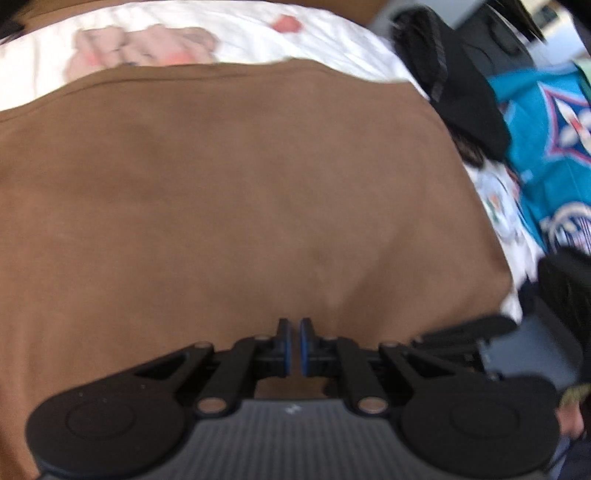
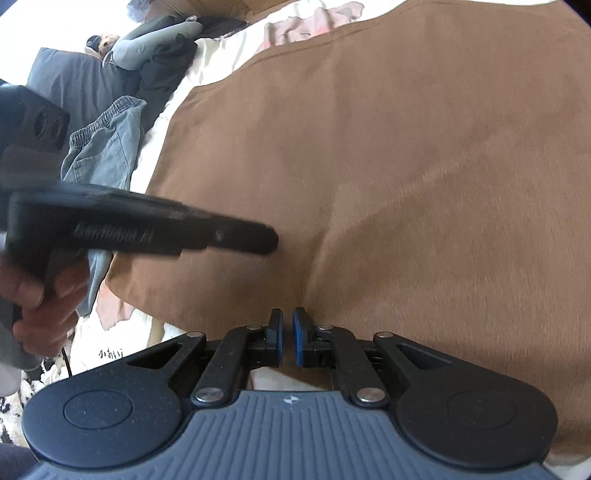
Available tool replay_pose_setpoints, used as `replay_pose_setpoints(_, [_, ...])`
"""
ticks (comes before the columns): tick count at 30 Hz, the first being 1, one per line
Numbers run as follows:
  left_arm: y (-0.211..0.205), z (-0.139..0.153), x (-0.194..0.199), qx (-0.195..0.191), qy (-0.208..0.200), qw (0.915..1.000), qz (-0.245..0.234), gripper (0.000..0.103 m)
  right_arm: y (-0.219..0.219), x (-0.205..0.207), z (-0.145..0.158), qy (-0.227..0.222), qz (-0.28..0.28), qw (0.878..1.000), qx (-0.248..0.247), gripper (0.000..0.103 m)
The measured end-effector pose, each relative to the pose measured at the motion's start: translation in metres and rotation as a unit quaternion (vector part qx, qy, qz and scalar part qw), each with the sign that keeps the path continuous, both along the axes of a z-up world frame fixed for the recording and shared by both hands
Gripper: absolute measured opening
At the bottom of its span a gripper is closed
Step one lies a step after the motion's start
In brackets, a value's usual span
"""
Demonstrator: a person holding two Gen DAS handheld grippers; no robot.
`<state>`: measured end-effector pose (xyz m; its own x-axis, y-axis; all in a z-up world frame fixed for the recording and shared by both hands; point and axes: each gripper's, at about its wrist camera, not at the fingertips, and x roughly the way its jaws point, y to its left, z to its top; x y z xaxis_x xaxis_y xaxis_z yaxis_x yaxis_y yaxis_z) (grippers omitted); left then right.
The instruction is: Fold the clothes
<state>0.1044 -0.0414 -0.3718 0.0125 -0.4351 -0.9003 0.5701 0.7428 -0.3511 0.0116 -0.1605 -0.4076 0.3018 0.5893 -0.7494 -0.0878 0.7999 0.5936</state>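
Two hand-held grippers are working over a brown garment (image 1: 240, 192) that is lying spread flat across a bed covered by a white sheet (image 1: 229, 33) printed with pink cartoon figures. In the left wrist view, the left gripper (image 1: 294, 345) is hanging over the near part of the cloth with its jaws pressed almost together, only a thin slit showing between the blue pads (image 1: 304, 347), and no fold of fabric is visible between them. In the right wrist view, the right gripper (image 2: 288, 338) is sitting just over the garment's near edge, its jaws standing a narrow gap apart with nothing pinched; a strip of sheet is showing beneath them.

Only the right wrist view is showing the left gripper from the side, a dark blurred body reaching in over the cloth, with the person's hand (image 2: 40, 295) wrapped around its handle at the picture's left edge. Beyond it, that view is taking in grey-blue trousers (image 2: 107, 147) heaped beside the garment and, farther back, a pile of dark and grey clothing (image 2: 159, 51).

Only the left wrist view is showing what lies off the garment's other side: a black item (image 1: 461, 96) and a teal printed fabric (image 1: 546, 140), both resting beside the brown cloth's right edge.
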Motion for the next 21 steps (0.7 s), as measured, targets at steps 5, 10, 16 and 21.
replay_pose_setpoints(5, [-0.007, -0.008, -0.016, 0.006, 0.009, 0.9997, -0.020, 0.005, 0.002, -0.009, -0.003, 0.006, 0.007, 1.000, -0.004, 0.009])
replay_pose_setpoints(10, [-0.013, -0.022, -0.018, 0.023, 0.025, 0.9992, -0.020, 0.005, 0.000, -0.012, -0.006, 0.014, 0.009, 1.000, -0.011, 0.005])
replay_pose_setpoints(16, [-0.017, -0.024, -0.006, 0.043, 0.056, 0.9974, -0.017, 0.002, -0.005, -0.011, 0.007, 0.015, 0.008, 0.999, -0.034, 0.006])
replay_pose_setpoints(21, [-0.011, -0.012, -0.002, 0.044, 0.070, 0.9966, -0.005, 0.006, -0.034, -0.003, 0.045, -0.005, -0.002, 0.999, -0.048, 0.004])
